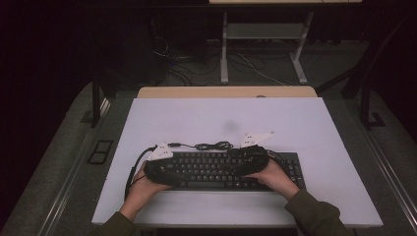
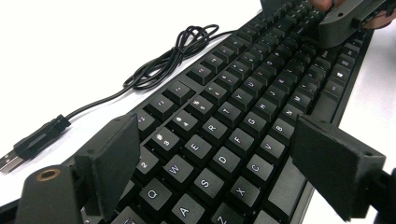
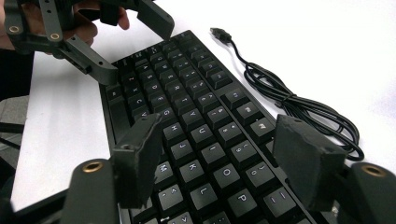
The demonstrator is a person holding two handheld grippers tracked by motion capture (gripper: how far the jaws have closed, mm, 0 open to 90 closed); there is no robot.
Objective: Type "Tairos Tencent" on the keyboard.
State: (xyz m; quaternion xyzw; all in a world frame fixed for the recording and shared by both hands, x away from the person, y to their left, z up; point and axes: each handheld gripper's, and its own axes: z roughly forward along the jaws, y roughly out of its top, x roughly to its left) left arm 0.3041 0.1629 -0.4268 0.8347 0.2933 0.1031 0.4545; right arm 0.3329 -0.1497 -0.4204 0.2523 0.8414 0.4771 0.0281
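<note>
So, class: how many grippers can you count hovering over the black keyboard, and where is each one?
2. The left gripper is over the keyboard's left end; the right gripper is over its right-hand part. Both have open jaws.

The flat black plastic keyboard (image 2: 243,121) looked matt, its thin black rubbery cable (image 2: 163,65) slightly glossy; the white table (image 1: 196,118) appeared smooth and matt.

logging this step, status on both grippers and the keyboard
Left gripper open, right gripper open, both over keyboard. Nothing held. Cable bunched behind it.
</note>
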